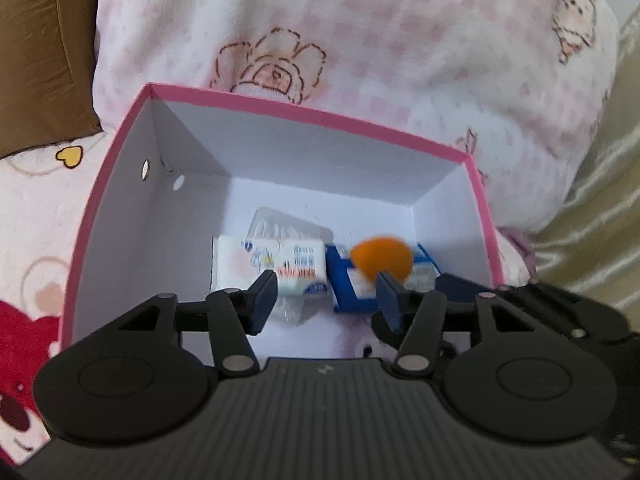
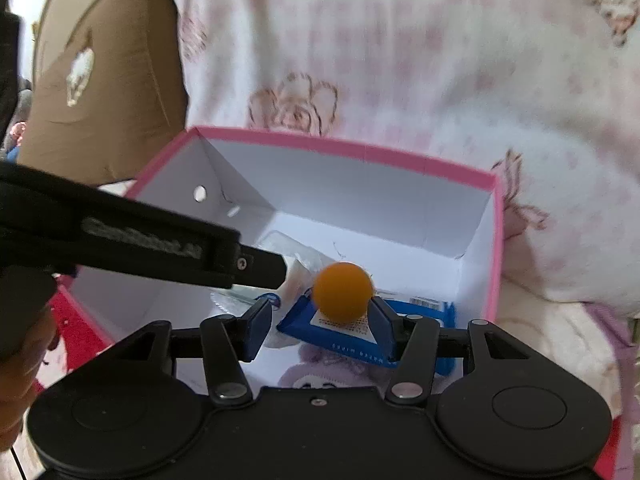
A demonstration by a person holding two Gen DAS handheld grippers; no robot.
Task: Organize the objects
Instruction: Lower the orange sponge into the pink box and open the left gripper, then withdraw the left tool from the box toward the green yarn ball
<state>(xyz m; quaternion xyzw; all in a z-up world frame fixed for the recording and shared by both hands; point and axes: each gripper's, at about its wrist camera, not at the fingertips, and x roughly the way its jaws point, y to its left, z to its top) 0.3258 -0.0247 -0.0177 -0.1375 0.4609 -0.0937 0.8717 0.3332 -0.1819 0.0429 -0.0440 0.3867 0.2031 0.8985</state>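
Note:
A white box with a pink rim (image 1: 304, 114) (image 2: 352, 150) stands open on a bed. In it lie a white tissue pack (image 1: 276, 266), a blue wipes pack (image 2: 344, 334) (image 1: 352, 292) and a clear plastic packet (image 1: 280, 226). An orange ball (image 2: 343, 292) (image 1: 382, 258) shows just over the blue pack, blurred in the left wrist view; I cannot tell whether it rests there or is in the air. My right gripper (image 2: 320, 308) is open, with the ball beside its right finger and clear of the left one. My left gripper (image 1: 326, 284) is open and empty over the tissue pack.
A pink flowered blanket (image 1: 360, 48) is heaped behind the box, and a brown pillow (image 2: 104, 72) lies at the back left. The left gripper's body (image 2: 160, 246) crosses the right wrist view over the box's left side. A hand (image 2: 20, 360) shows at the left edge.

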